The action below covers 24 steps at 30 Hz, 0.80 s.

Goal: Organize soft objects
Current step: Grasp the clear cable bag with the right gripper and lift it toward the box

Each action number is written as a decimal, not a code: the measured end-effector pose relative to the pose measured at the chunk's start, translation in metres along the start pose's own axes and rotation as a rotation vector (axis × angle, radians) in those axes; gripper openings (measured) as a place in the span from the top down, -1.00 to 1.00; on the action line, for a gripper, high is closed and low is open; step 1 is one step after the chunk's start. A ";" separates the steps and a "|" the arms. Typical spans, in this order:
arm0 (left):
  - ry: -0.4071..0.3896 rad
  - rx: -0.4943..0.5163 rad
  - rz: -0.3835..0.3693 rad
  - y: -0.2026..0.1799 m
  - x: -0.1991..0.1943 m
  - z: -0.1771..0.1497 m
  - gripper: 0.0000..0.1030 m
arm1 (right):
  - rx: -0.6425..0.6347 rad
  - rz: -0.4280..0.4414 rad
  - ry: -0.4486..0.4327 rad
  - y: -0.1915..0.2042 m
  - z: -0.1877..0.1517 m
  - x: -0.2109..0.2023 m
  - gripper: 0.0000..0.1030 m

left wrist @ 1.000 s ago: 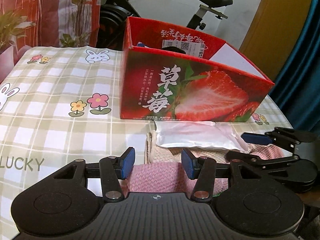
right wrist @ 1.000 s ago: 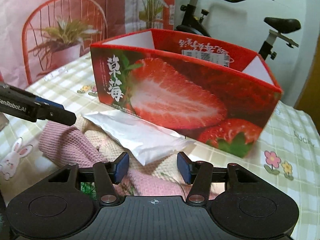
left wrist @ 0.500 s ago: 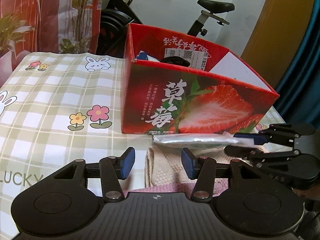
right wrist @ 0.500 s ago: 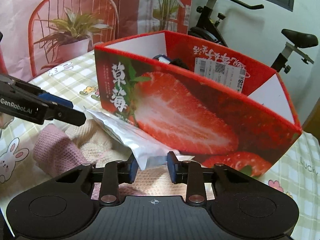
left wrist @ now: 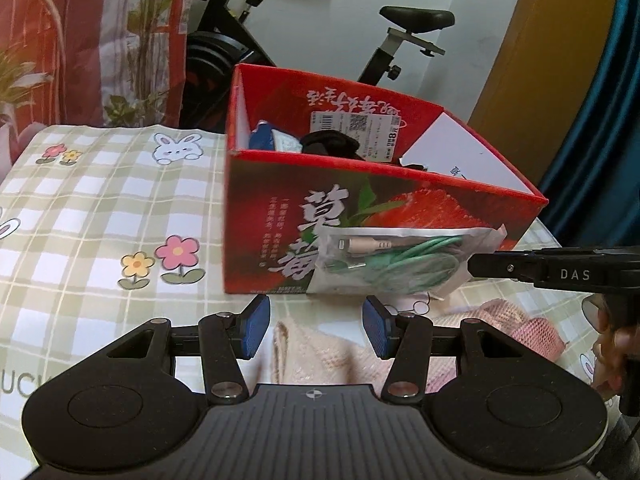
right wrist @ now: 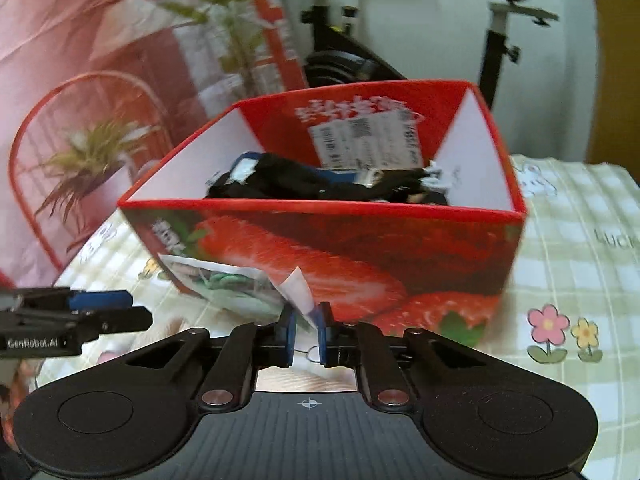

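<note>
My right gripper is shut on a corner of a clear plastic bag holding a green cable, and carries it in the air in front of the red strawberry box. The bag also shows in the right wrist view. The right gripper enters the left wrist view from the right. My left gripper is open and empty, above a cream knitted cloth and a pink knitted cloth on the table. The box holds black and blue items.
The table has a checked cloth with flowers and bunnies. An exercise bike stands behind the box. A red chair and plant are at the left. The left gripper shows at the left of the right wrist view.
My right gripper closed on the plastic bag and lifted it off the cloths, up against the box front. Both grippers rose; the left stayed open.
</note>
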State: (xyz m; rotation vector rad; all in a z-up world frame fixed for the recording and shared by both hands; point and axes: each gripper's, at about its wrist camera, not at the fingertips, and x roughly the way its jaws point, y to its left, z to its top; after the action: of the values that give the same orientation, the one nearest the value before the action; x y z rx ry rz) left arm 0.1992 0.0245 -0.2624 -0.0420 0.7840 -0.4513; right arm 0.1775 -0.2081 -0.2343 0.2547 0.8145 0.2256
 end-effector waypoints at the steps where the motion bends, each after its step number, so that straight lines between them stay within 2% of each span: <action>1: 0.000 0.003 -0.002 -0.001 0.002 0.001 -0.04 | -0.002 -0.002 -0.001 -0.001 0.000 0.001 0.80; 14: 0.003 0.052 -0.010 -0.007 0.022 0.008 -0.04 | -0.042 -0.016 -0.027 0.000 0.002 0.006 0.81; 20: 0.003 0.067 -0.033 -0.009 0.030 0.013 -0.04 | -0.106 -0.019 -0.036 0.006 -0.001 0.005 0.80; 24: 0.022 0.067 -0.048 -0.010 0.039 0.014 -0.04 | -0.176 -0.027 -0.035 0.011 -0.004 0.006 0.57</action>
State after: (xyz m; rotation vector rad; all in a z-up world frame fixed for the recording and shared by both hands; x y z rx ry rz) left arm 0.2292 -0.0024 -0.2761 0.0065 0.7899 -0.5243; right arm 0.1778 -0.1951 -0.2375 0.0823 0.7579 0.2648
